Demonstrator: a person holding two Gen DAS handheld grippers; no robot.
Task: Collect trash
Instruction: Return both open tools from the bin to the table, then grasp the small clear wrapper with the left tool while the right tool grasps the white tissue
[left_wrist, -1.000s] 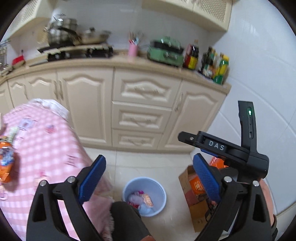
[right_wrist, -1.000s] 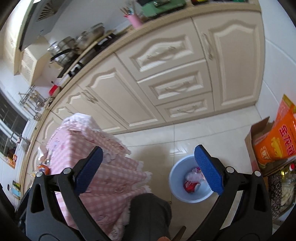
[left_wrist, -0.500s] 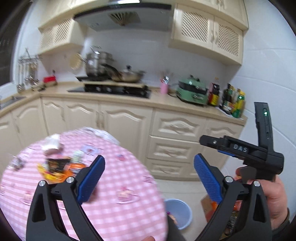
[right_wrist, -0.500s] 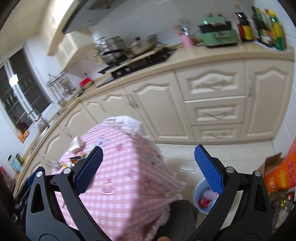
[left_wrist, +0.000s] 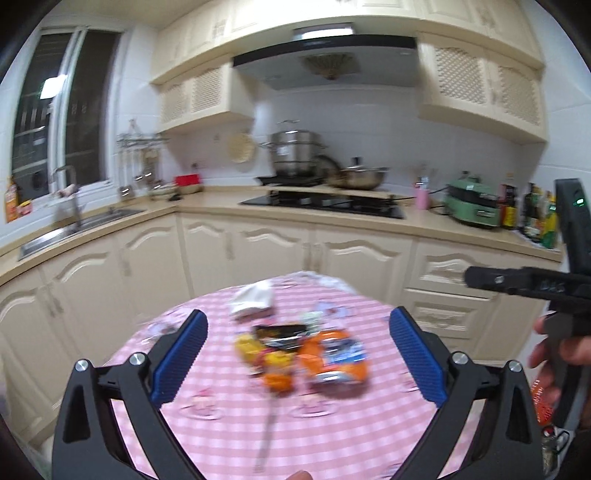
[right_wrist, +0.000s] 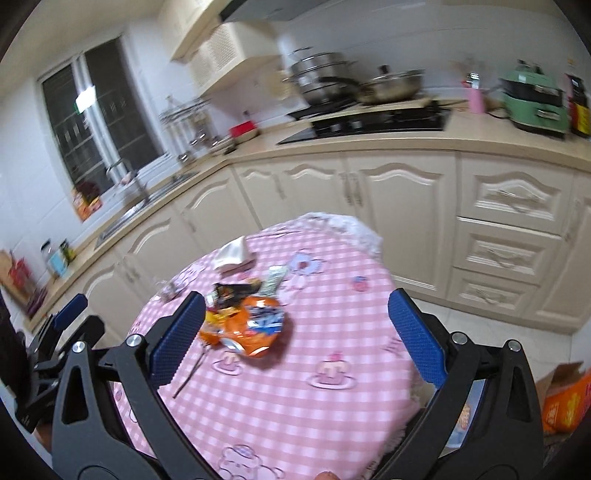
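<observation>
Cream cabinets: they fill the far side of the kitchen, with a hob, steel pots (left_wrist: 295, 153) and a green cooker (left_wrist: 471, 205) on the worktop above them.
Desk: round, under a pink checked cloth (right_wrist: 314, 398); it lies just ahead of both my tools.
Trash pile: bunched on the middle of the desk, blurred in the left view, sharper in the right.
Orange snack bag: the biggest piece (right_wrist: 255, 326), crumpled, nearest me in the pile; in the left view it sits at (left_wrist: 334, 356).
White tissue: a folded wad (right_wrist: 232, 253) on the far side of the pile, apart from the bag.
Black wrapper: a dark packet (right_wrist: 236, 290) just beyond the orange bag, touching it.
Yellow scraps: small bright pieces (left_wrist: 275, 369) to the left of the bag; too blurred to tell what they are.
Thin stick: a skewer-like sliver (right_wrist: 190, 373) lying on the cloth, near-left of the pile.
Left tool: released (left_wrist: 295, 358), blue pads spread wide, nothing between them, raised above the near edge of the desk.
Right tool: released too (right_wrist: 295, 336), pads wide apart and empty, to the right of the pile; my hand (left_wrist: 554, 354) shows on its grip in the left view.
</observation>
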